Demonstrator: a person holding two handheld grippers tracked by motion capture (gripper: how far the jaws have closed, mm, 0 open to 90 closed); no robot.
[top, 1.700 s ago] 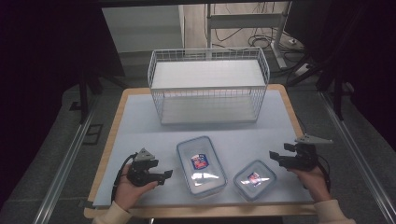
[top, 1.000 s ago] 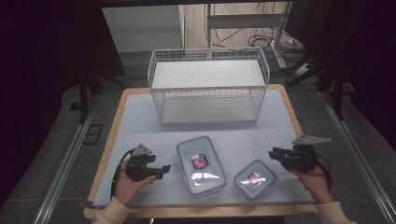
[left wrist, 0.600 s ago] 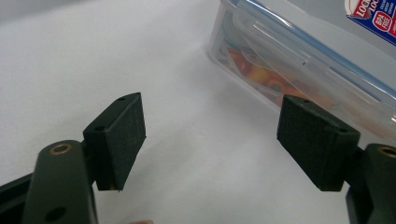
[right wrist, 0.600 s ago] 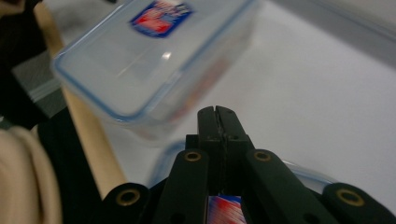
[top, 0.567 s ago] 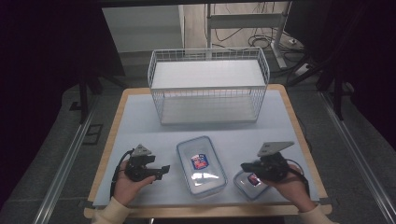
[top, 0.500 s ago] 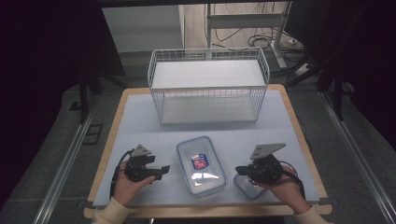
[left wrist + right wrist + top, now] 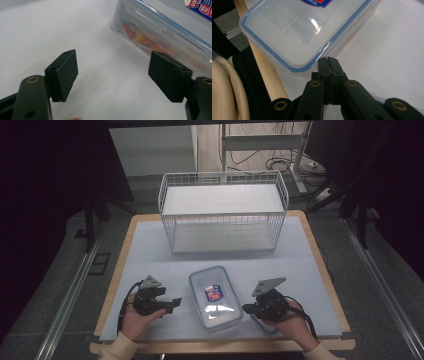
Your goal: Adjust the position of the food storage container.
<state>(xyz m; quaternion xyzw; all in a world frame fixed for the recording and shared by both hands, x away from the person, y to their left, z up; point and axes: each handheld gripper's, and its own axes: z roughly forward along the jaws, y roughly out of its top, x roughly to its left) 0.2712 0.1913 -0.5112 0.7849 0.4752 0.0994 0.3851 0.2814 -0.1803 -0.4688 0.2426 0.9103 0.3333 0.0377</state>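
Nearing the box [image 7: 215, 297] from three o'clock, right gripper [image 7: 248, 308] pressed together; left gripper [image 7: 175, 301] spread at nine; basket [image 7: 223, 213] unfilled.

High view: overhead, facing forward-down. Gripper views: close, low over table; all share large container [image 7: 215, 296] [image 7: 162, 32] [image 7: 302, 32].

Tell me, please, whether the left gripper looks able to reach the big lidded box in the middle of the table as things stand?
Probably yes. The left gripper has its jaws open and aimed toward the big box, with bare table between them and nothing in the way.
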